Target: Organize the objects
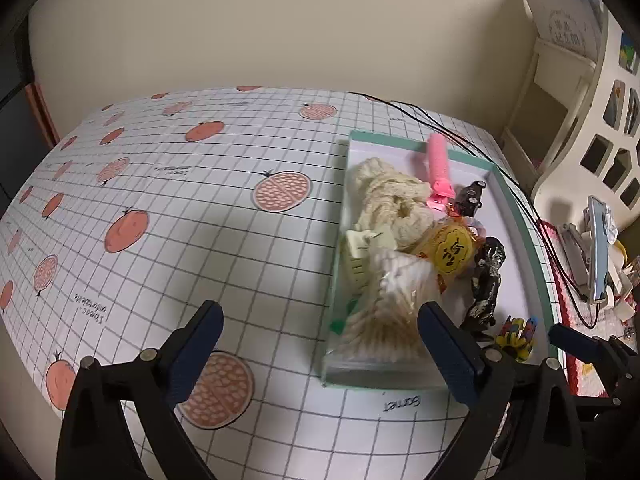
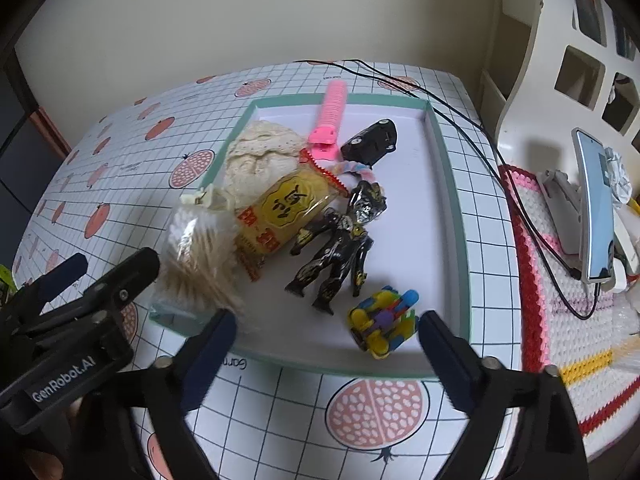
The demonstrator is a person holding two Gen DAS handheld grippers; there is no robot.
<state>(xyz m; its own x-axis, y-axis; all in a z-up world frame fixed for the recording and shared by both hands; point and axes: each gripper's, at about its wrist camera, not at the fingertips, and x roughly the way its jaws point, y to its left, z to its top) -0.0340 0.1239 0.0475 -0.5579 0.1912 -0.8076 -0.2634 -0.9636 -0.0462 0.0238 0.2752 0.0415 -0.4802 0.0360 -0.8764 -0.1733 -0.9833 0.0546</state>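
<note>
We hold our right gripper point(image 2: 326, 334) low over the near rim of the tray point(image 2: 456, 216), its fingers spread wide and empty. Our left gripper point(image 1: 320, 330) sits beside it, also spread wide and holding nothing, its right finger hanging at the tray's near left corner above the bag of cotton swabs point(image 1: 384, 312).

Nearest to us inside the tray lies a small multicoloured block toy point(image 2: 384, 322), just in front of our right gripper. A little farther in, a black and gold action figure point(image 2: 340, 244) lies on its back. To its left the cotton swab bag spills over the tray's edge, and a yellow snack packet point(image 2: 280, 216) leans between the two. Behind these sits a bundle of cream knitted cloth point(image 2: 260, 156), and at the far end a black toy car point(image 2: 370, 140) rests beside a pink comb point(image 2: 330, 120) that juts over the far rim.

The tray stands on a checked tablecloth point(image 1: 200, 220) printed with oranges.
</note>
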